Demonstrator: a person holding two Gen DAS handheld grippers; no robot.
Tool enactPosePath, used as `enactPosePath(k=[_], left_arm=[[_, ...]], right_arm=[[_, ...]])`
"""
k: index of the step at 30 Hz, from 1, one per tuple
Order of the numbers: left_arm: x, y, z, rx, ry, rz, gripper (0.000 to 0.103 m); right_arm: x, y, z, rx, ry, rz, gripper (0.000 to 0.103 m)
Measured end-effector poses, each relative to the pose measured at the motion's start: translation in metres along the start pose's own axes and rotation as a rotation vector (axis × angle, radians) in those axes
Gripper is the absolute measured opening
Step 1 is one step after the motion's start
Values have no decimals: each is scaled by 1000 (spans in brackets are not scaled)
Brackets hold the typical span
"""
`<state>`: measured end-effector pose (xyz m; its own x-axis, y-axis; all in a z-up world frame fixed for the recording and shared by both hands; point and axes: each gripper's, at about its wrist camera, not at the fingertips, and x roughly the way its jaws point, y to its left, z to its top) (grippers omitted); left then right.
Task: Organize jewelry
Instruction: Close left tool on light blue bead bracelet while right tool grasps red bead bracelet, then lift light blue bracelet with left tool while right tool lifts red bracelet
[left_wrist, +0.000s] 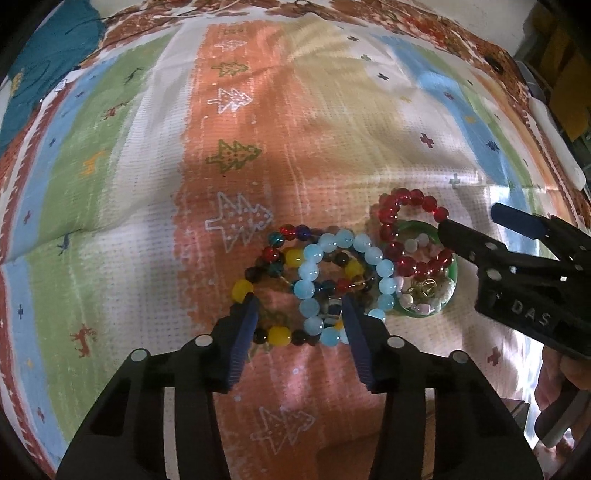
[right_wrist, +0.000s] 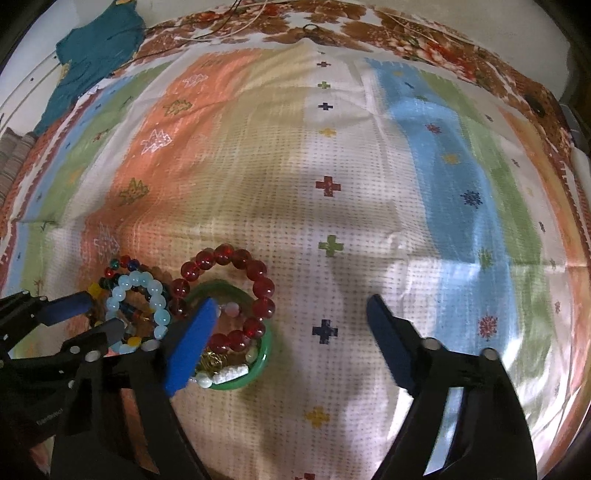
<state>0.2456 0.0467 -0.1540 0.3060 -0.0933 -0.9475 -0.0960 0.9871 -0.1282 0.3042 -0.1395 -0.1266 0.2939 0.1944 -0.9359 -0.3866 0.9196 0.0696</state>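
Note:
A pile of bead bracelets lies on the patterned cloth. A light blue bracelet overlaps a multicoloured one with yellow beads. A red bead bracelet rests over a green bangle that rings small pale beads and gold pieces. My left gripper is open, its fingers straddling the near side of the blue and multicoloured bracelets. My right gripper is open and empty; its left finger lies over the green bangle, beside the red bracelet.
The striped cloth with tree and cross motifs covers the surface. A teal cloth lies at the far left corner. A floral brown border runs along the far edge.

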Motion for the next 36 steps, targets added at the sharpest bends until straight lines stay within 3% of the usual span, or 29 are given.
enactPosePath(k=[13,17,22,36], left_arm=[[8,6,7,-47,-14,-18,33],[11,4,7,-31,-15,3,20],[9,3,8,-22,-22,26,12],[-4,5,9,-21,-35,27,11]], right_arm=[[12,3,1,-9,26,40,38],[14,7,1,-15,33,70,26],[12,12,1,-32,25,78,15],[3,8,2,-31,4,84,14]])
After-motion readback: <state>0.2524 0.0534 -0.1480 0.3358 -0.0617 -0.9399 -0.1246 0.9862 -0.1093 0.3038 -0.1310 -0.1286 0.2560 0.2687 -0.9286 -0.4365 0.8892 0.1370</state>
